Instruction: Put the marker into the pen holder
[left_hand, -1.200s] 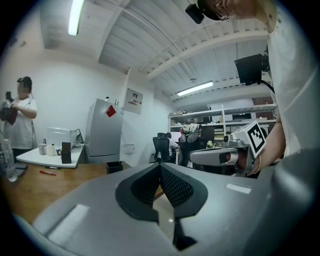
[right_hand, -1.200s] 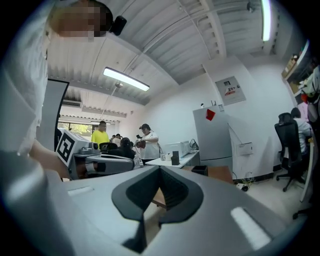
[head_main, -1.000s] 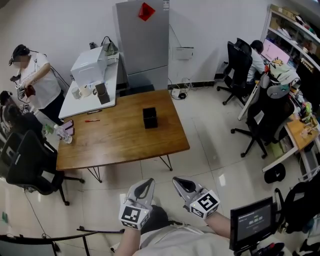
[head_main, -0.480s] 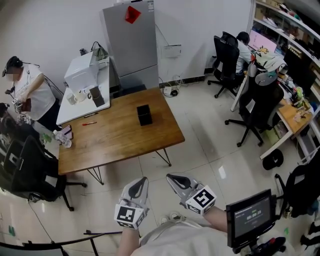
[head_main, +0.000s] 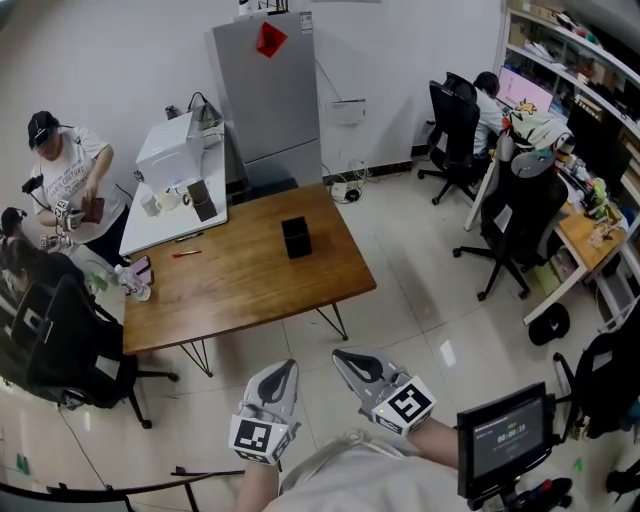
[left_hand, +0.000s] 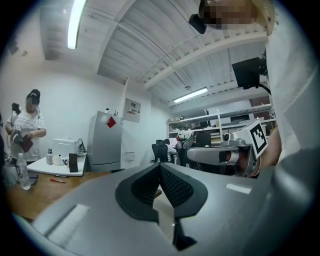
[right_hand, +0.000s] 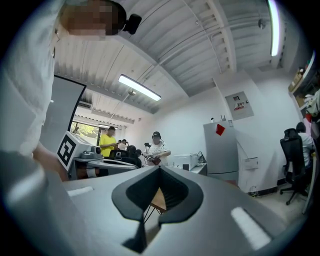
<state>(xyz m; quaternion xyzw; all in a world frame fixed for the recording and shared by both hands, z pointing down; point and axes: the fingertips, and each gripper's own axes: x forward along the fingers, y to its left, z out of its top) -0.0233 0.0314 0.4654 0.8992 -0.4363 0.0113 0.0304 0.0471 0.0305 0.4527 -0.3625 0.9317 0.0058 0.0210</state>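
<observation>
Head view: the left tool (head_main: 283, 368) and the right tool (head_main: 345, 356) hang low in front of the person, both over the floor and well short of the wooden desk (head_main: 250, 290). Each has its jaws pressed together with nothing in them. 1 red marker (head_main: 186, 253) lies flat near the desk's far left edge, its long axis running roughly left to right. It is ahead of both tools and off to the left, so the left tool looks the nearer. 1 black pen holder (head_main: 297, 237) stands upright near mid-desk, right of the marker and well apart from it.

Left gripper view: the jaws meet at their tips, empty. The marker shows as a thin red stroke on the desk, far left.

Right gripper view: the jaws are pressed together, empty; no marker shows here.
</observation>
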